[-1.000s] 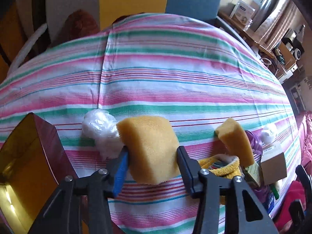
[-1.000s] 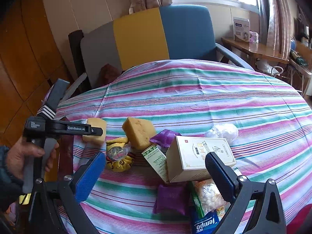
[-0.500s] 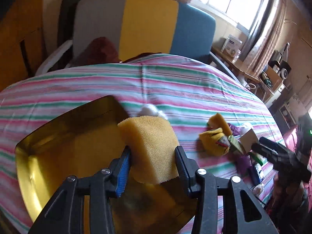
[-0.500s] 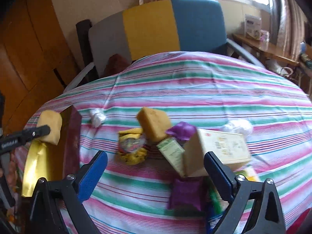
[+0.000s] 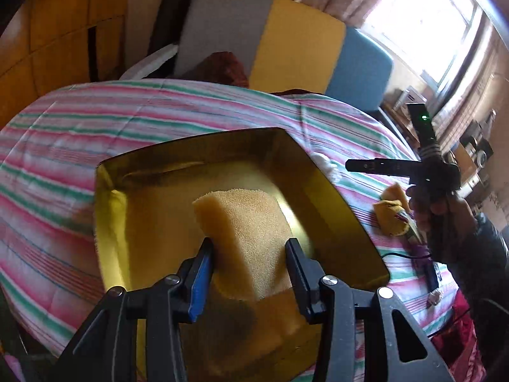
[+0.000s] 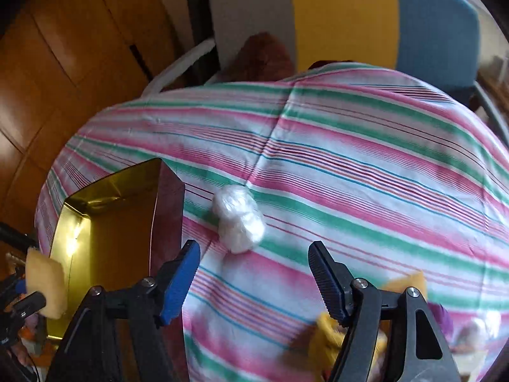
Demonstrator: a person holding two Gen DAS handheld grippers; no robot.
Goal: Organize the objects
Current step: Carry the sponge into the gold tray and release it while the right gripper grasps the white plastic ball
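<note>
My left gripper [image 5: 249, 251] is shut on a yellow sponge [image 5: 245, 226] and holds it over the inside of a gold tin box [image 5: 133, 216] on the striped tablecloth. The sponge [image 6: 44, 283] and box [image 6: 105, 219] also show at the left of the right wrist view. My right gripper [image 6: 254, 270] is open and empty, just above the cloth, with a white crumpled plastic ball [image 6: 238, 219] lying just beyond its fingertips, right of the box.
A pile of yellow and purple items [image 6: 381, 318] lies blurred at the right gripper's lower right; a yellow item [image 5: 391, 216] of it shows past the box. A grey, yellow and blue chair [image 5: 286, 47] stands behind the round table. Wooden panels are at left.
My left gripper has carried the sponge from beside the box to over its inside. My right gripper has swung left from the pile to the white plastic ball.
</note>
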